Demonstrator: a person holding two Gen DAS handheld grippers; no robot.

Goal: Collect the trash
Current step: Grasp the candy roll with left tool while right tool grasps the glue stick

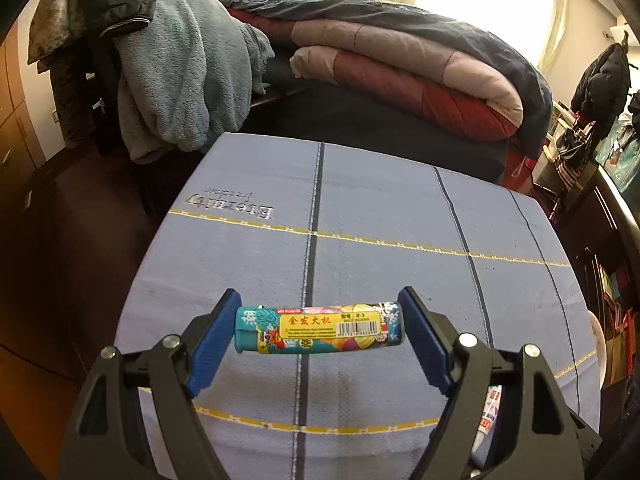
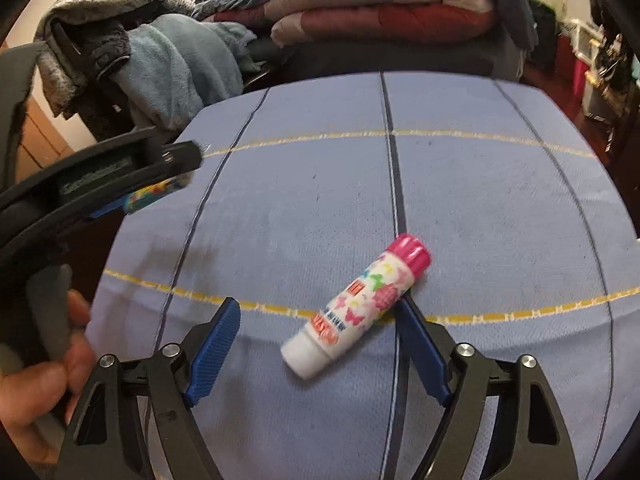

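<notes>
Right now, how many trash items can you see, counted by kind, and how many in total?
Lighter, held across the left gripper: 1
Glue stick, lying on the blue cloth between the open right gripper's fingers: 1
Total: 2

A home bedroom: folded quilt (image 1: 404, 64) on a bed, clothes heaped, coat (image 1: 602, 80) hanging
</notes>
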